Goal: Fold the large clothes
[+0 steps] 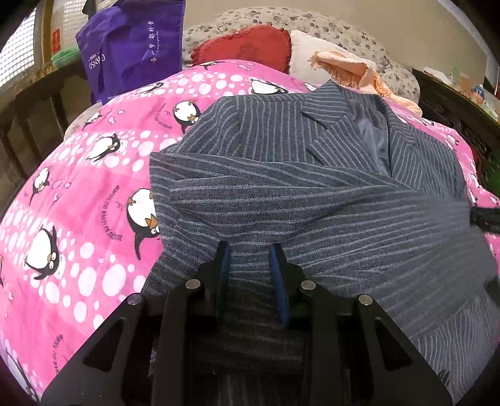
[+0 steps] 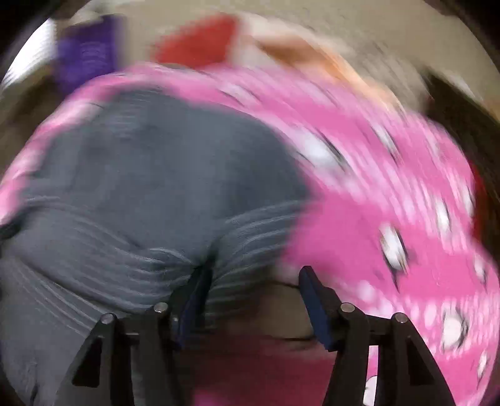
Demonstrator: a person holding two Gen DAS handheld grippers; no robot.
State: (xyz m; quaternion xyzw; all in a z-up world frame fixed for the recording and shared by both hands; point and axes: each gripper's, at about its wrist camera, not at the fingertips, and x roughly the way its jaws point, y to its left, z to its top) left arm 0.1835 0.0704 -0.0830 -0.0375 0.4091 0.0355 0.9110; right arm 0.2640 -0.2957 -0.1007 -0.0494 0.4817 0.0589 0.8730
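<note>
Two hand-held grippers: my left [image 1: 250, 250] clamped on jacket [image 1: 312, 193] hem, my right [image 2: 253, 274] apart at hem's right edge, view blurred. Jacket on pink quilt [image 1: 78, 187], long axis running straight ahead, collar far.

A home bedroom is showing here: a pink penguin-print quilt [image 1: 78, 193] is covering a bed, with a red ruffled cushion [image 1: 247, 47] and floral pillows [image 1: 315, 28] lying at its head. A purple tote bag [image 1: 131, 47] is hanging beside a window [image 1: 18, 53].
</note>
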